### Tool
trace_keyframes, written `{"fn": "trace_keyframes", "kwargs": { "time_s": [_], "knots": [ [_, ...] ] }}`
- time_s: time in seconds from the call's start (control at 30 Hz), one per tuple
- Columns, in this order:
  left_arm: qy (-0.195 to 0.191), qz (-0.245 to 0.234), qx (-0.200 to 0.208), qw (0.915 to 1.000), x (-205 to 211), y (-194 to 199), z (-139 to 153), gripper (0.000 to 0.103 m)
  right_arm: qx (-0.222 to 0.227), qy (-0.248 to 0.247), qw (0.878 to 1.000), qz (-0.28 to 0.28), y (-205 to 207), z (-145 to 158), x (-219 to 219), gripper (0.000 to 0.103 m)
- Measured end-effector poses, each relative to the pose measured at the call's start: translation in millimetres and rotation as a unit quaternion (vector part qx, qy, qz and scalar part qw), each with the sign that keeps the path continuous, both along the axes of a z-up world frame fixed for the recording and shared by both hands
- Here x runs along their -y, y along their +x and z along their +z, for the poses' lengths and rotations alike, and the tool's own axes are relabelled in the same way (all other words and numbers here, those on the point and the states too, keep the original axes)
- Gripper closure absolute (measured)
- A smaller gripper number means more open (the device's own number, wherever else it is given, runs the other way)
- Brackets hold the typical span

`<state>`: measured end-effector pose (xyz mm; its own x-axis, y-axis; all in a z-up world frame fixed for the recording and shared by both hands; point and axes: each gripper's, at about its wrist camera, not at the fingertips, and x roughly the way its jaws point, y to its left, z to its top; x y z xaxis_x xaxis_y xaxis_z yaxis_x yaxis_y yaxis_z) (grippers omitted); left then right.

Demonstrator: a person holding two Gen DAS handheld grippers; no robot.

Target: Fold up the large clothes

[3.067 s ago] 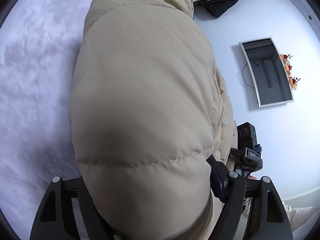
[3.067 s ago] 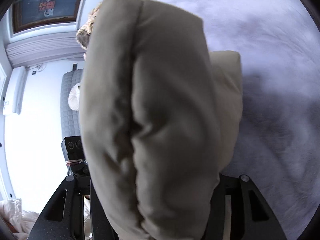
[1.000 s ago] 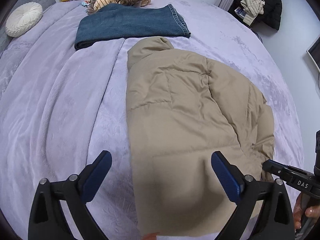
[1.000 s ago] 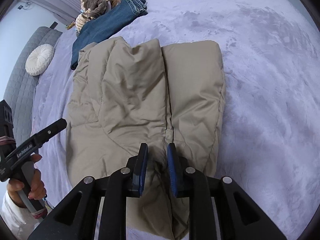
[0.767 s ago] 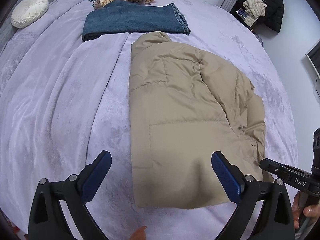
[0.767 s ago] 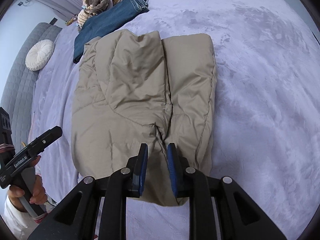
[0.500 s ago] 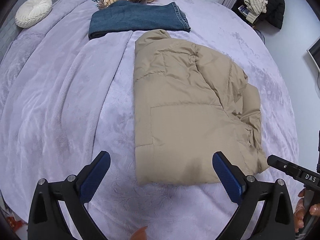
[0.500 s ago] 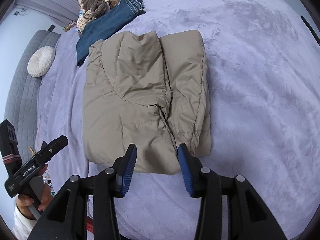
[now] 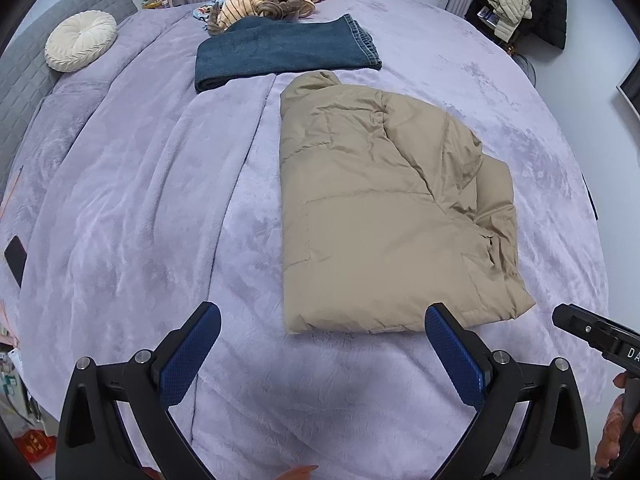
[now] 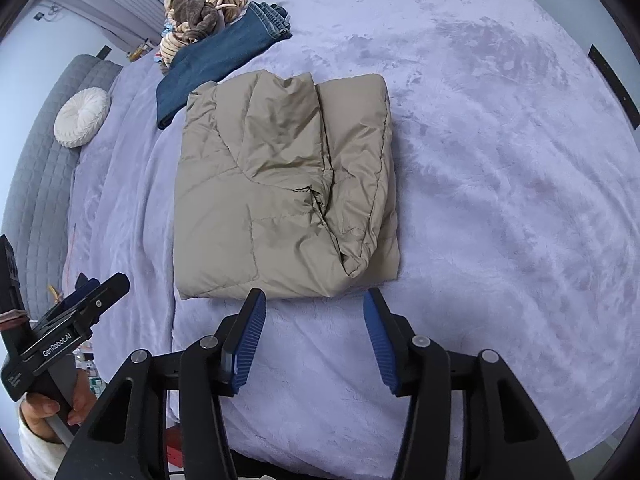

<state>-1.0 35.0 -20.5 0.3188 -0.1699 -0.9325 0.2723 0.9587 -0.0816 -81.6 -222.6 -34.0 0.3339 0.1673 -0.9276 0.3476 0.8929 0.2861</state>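
Beige jacket (image 9: pixel 384 208) lies folded in a neat block on the bed (image 9: pixel 140 200), just short of the jeans (image 9: pixel 280 52), so I'd say this fold's done; next is probably another garment. Left gripper (image 9: pixel 320 348) gapes wide, empty. Right gripper (image 10: pixel 314 336) is opening, nothing between its jaws

Puffy jacket (image 9: pixel 372 200): smooth, faintly shiny fabric, likely nylon; bedspread (image 9: pixel 140 200): plush fleece; jeans (image 9: pixel 280 48): matt denim.
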Motion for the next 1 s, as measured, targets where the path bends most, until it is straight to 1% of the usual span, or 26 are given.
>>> {"fn": "trace_keyframes", "kwargs": {
  "time_s": [0.1, 0.2, 0.3, 0.37, 0.43, 0.63, 0.67, 0.7, 0.77, 0.8, 0.83, 1.0],
  "knots": [
    [0.002, 0.004, 0.004, 1.0, -2, -3, 3, 0.001, 0.008, -0.011, 1.0, 0.003, -1, 7, -4, 0.042],
    [0.0, 0.004, 0.004, 1.0, -4, -4, 5, 0.001, 0.012, -0.027, 1.0, 0.006, -1, 13, -8, 0.036],
    [0.002, 0.003, 0.007, 1.0, -6, -7, 8, 0.001, 0.017, -0.033, 0.999, 0.007, -2, 17, -13, 0.034],
    [0.004, 0.001, 0.01, 0.9999, -6, -8, 10, 0.001, 0.02, -0.036, 0.999, 0.007, -2, 19, -15, 0.03],
    [0.004, 0.0, 0.013, 0.9999, -7, -9, 12, 0.001, 0.025, -0.04, 0.999, 0.005, -3, 21, -18, 0.024],
    [0.005, 0.008, 0.024, 0.9997, -9, -10, 19, 0.001, 0.031, -0.063, 0.998, 0.002, -3, 30, -25, 0.022],
    [0.006, 0.009, 0.026, 0.9996, -9, -10, 20, 0.001, 0.032, -0.068, 0.997, 0.001, -4, 31, -26, 0.02],
    [0.007, 0.011, 0.029, 0.9995, -10, -10, 21, 0.001, 0.034, -0.074, 0.997, 0.0, -4, 33, -27, 0.011],
    [0.008, 0.013, 0.032, 0.9994, -11, -10, 23, 0.001, 0.046, -0.086, 0.995, -0.002, -5, 38, -28, 0.01],
    [0.008, 0.014, 0.033, 0.9993, -12, -10, 24, 0.001, 0.05, -0.094, 0.994, -0.002, -5, 40, -30, 0.006],
    [0.009, 0.015, 0.034, 0.9993, -12, -11, 24, 0.001, 0.052, -0.102, 0.993, -0.001, -5, 43, -31, 0.0],
    [0.01, 0.023, 0.039, 0.9989, -16, -11, 27, 0.001, 0.062, -0.135, 0.989, 0.005, -3, 51, -40, 0.0]
  ]
}}
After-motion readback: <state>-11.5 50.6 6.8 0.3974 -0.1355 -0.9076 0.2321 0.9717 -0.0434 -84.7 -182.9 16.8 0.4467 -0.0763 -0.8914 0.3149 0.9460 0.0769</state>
